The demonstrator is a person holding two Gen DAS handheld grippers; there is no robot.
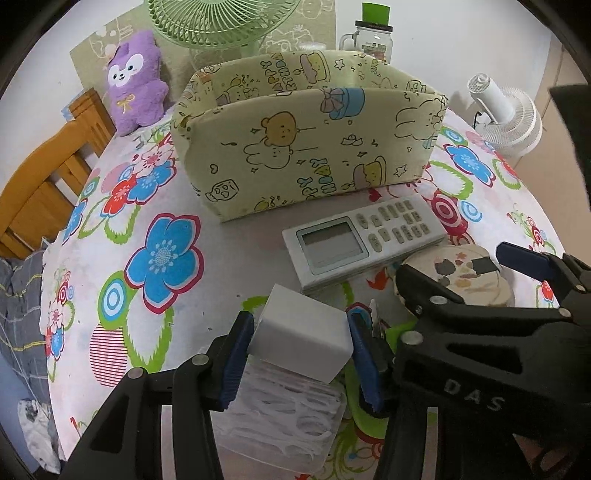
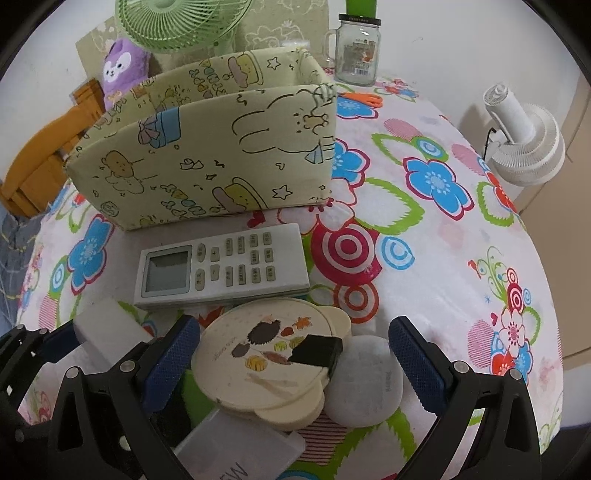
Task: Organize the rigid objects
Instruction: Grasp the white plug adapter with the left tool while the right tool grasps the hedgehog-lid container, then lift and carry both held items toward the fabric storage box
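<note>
The table (image 2: pixel 461 229) wears a white cloth with big blue, red and green flowers. In the middle stands a yellow fabric box (image 1: pixel 306 147) with bears and bunnies drawn on it. All places here are told from that box.

Behind the box are a green fan (image 1: pixel 221 22), a purple plush toy (image 1: pixel 135 81) and a glass jar (image 2: pixel 358 51) with a green lid. To its right, off the table, sits a white fan (image 2: pixel 524 140). To its left is a wooden chair (image 1: pixel 48 184).

Just in front of the box lies a white remote (image 2: pixel 221 264), flat on the cloth. In front of the remote is a round cream case (image 2: pixel 273 358) with a hedgehog picture. A grey round pad (image 2: pixel 365 384) lies beside it.

The left hand-held gripper (image 1: pixel 301 332) is pinching a white block (image 1: pixel 303 332), its blue pads pressing both sides. Under it is a clear box (image 1: pixel 280 413) of white picks.

The right hand-held gripper (image 2: pixel 295 369) is spread wide around the cream case, not squeezing it.
</note>
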